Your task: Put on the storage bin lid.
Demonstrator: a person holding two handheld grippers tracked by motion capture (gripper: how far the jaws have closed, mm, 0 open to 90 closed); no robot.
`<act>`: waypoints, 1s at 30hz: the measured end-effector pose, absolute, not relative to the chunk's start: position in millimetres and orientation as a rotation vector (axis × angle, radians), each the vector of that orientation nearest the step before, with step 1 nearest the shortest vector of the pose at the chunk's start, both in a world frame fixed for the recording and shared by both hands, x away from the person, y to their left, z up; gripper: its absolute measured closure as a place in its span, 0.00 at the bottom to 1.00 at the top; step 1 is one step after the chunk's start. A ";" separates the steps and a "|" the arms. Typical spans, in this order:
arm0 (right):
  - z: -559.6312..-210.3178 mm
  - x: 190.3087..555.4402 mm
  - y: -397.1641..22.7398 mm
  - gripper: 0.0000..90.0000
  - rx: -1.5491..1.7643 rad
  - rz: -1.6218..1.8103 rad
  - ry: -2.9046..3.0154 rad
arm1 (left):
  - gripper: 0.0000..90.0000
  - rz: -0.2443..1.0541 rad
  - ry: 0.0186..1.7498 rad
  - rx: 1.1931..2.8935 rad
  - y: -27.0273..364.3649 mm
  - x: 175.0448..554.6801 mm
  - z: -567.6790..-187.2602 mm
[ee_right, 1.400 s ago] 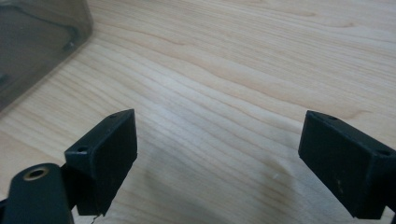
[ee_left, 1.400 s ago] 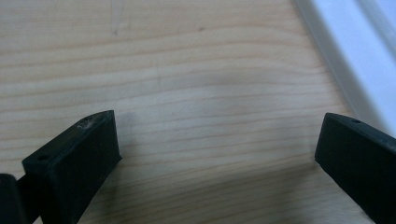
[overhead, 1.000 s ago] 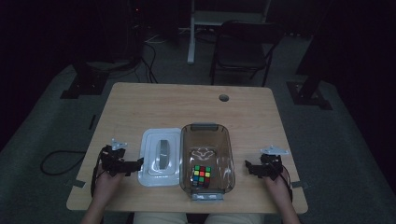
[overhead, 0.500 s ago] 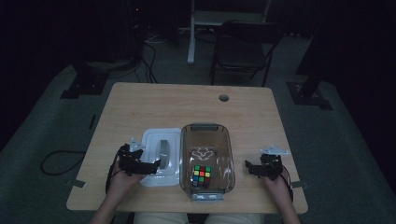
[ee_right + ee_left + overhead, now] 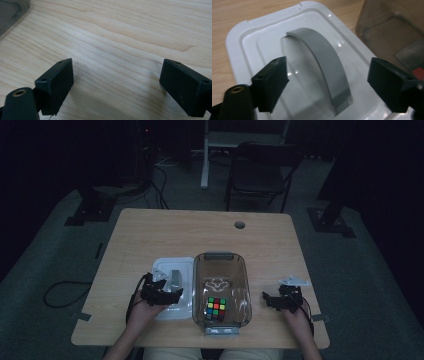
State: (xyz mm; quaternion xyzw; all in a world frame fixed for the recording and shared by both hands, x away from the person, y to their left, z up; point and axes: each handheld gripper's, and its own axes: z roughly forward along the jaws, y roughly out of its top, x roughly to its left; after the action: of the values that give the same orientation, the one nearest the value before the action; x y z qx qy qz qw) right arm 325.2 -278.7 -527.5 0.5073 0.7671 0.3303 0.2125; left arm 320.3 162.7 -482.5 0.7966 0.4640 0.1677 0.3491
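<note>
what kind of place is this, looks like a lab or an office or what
Probably a dim lab or workshop set up for recording, not a home. A bare wooden table stands on grey carpet, cables run across the floor behind it by dark equipment stands, and a folding chair waits at the far side.

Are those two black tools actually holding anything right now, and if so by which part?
Nothing is held yet. The left tool straddles the white lid's grey handle, jaws just closing, pads not touching. The right tool is open over the bare table.
</note>
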 end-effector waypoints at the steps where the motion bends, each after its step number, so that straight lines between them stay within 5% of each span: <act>1: -527.6 325.2 -278.7 0.13 1.408 0.917 2.130 | 0.20 0.431 1.205 2.063 161.8 321.7 -483.6; 3: -527.5 325.1 -278.7 0.13 1.409 0.917 2.130 | 0.31 0.426 1.200 2.055 160.4 323.3 -485.1; 21: -527.5 324.5 -278.1 0.13 1.413 0.913 2.124 | 0.40 0.410 1.255 2.086 155.3 337.5 -503.5; 30: -527.5 324.1 -278.2 0.13 1.411 0.913 2.126 | 0.68 0.408 1.248 2.057 156.1 335.7 -500.8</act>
State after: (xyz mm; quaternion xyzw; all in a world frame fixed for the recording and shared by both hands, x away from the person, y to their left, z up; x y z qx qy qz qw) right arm 324.1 -278.2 -527.5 0.5087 0.7662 0.3291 0.2142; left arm 335.7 156.1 -500.8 0.7917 0.4802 0.1571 0.3434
